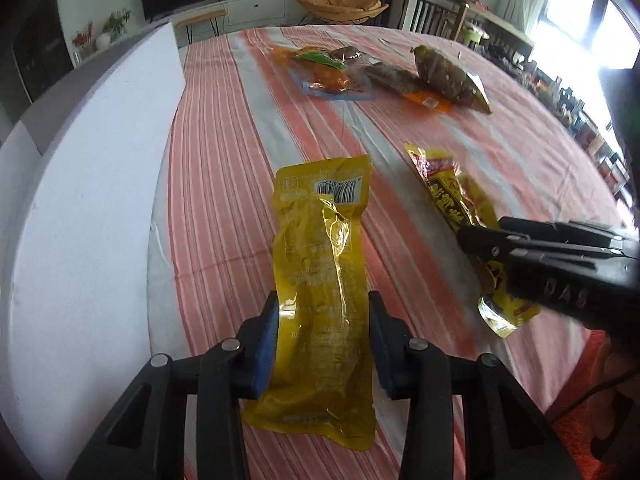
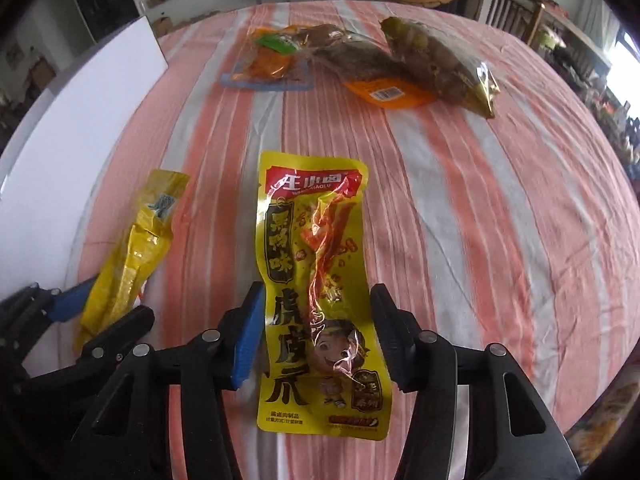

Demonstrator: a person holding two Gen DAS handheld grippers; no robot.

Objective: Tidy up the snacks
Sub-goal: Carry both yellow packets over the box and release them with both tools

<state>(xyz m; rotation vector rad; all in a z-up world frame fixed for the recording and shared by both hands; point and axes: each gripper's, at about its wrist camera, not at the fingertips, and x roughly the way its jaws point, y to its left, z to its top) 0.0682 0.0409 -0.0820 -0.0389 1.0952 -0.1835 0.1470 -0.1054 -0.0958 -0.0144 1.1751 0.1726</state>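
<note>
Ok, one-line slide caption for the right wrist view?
Right gripper straddles a face-up yellow snack packet on the striped tablecloth, jaws open; more snacks lie beyond.

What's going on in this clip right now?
A person is sorting snack packets on a striped tablecloth with two handheld grippers. The left gripper straddles a yellow packet lying barcode side up; the right gripper straddles another yellow packet, printed side up. More snack packets lie farther back.
</note>
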